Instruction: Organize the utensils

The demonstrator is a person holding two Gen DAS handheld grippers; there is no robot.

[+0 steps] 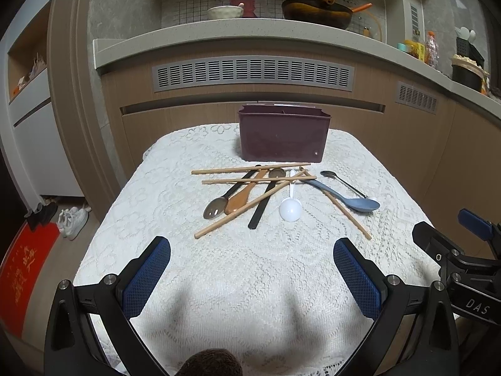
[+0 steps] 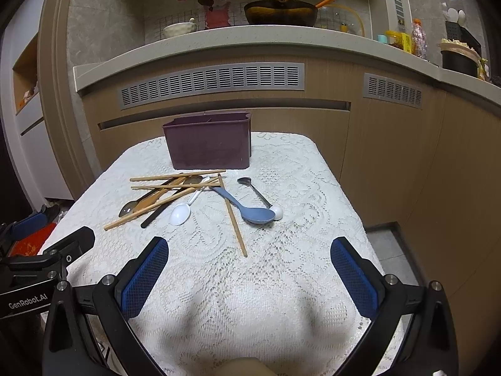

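Note:
A dark maroon utensil box (image 1: 283, 134) (image 2: 209, 142) stands at the far end of the lace-covered table (image 1: 250, 266). In front of it lies a pile of utensils: several wooden chopsticks (image 1: 250, 168) (image 2: 233, 219), a wooden spoon (image 1: 242, 197), a metal slotted spoon (image 1: 214, 208), a black-handled utensil (image 1: 261, 208), a white plastic spoon (image 1: 291, 208) (image 2: 181, 213), a blue spoon (image 1: 350, 199) (image 2: 250, 211) and a small dark metal spoon (image 1: 341, 181) (image 2: 253, 189). My left gripper (image 1: 252, 252) and right gripper (image 2: 249, 252) are both open and empty, hovering short of the pile.
A kitchen counter (image 1: 250, 34) with a wok, a bowl and jars runs behind the table, with vented cabinet fronts below. Shoes (image 1: 73, 219) and a red mat lie on the floor to the left. The right gripper shows at the left wrist view's right edge (image 1: 463, 250).

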